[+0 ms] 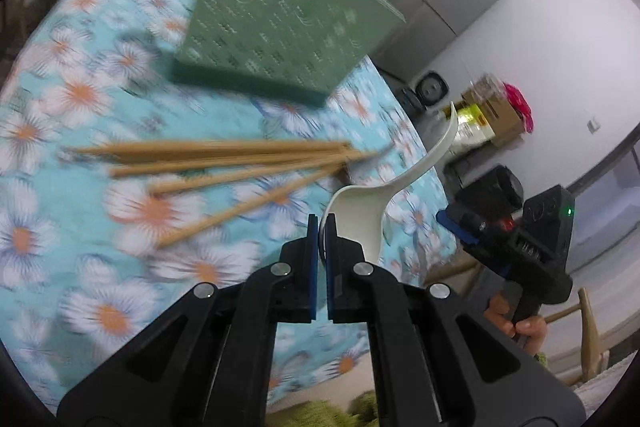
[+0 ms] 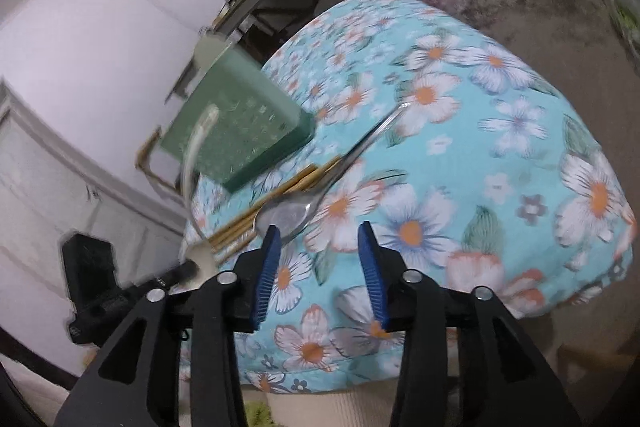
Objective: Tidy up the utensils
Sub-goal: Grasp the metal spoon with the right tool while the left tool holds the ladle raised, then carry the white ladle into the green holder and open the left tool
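clenched at the very front of the left wrist view, the left gripper [image 1: 321,227] has its blue fingers [image 1: 311,259] pinched on the rim of the white spoon [image 1: 362,215], at the bowl end. this spoon is pale, smooth plastic with a deep bowl and a long handle that curves up and away to the right, clear of the table [image 1: 48,187] with its flowered blue cloth.

left of the spoon, a loose fan of wooden chopsticks [image 1: 224,159] lies flat on the cloth, tips converging near the spoon. behind them stands the green holder [image 1: 280,27], a perforated box leaning in the fisheye; its opening is not visible from here.

further right, the right gripper [image 2: 320,227] is released, its fingers [image 2: 370,267] spread with nothing pressed between them. just past its left finger a metal spoon [image 2: 296,213] rests on the cloth, shiny, bowl towards the camera and thin handle running away up-right, lying over the chopstick ends.

the step looks like carrying the white spoon to the holder. a rim pinch is shallow and the handle is long, so keep it steady, clear the chopsticks, and lower it handle first or bowl first without knocking the holder's edge.
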`<action>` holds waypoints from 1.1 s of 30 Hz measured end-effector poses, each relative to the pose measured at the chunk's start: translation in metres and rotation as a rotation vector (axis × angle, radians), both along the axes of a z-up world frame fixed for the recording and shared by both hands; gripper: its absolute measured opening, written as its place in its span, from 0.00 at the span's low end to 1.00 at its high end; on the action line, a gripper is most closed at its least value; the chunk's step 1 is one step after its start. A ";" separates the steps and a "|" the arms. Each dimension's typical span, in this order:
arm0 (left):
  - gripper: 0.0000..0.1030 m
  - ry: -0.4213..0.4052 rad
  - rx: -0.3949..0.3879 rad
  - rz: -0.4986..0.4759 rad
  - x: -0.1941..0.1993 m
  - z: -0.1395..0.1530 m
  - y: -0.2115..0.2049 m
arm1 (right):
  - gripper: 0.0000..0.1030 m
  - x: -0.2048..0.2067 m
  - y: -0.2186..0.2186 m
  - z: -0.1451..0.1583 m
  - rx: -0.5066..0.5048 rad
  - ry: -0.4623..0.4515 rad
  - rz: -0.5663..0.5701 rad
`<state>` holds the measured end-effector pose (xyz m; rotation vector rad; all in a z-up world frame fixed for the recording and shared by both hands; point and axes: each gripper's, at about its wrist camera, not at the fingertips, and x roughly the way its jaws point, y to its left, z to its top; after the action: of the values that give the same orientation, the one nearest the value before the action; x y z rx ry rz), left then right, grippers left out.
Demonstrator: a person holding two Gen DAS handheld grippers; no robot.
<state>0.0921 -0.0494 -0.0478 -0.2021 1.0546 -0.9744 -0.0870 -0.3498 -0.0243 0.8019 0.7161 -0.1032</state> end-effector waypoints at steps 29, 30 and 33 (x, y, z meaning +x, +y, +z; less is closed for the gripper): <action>0.02 -0.158 0.070 0.228 0.038 0.032 0.069 | 0.14 0.115 0.132 -0.028 -0.931 0.191 0.130; 0.02 -0.169 0.070 0.230 0.037 0.037 0.070 | 0.13 0.113 0.132 -0.026 -0.939 0.188 0.123; 0.02 -0.199 0.062 0.231 0.037 0.050 0.072 | 0.10 0.105 0.130 -0.017 -0.933 0.180 0.113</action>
<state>0.1295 0.0222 0.0019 -0.1686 0.8569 -0.7358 0.0183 -0.2201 -0.0413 -0.1419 0.7755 -0.3782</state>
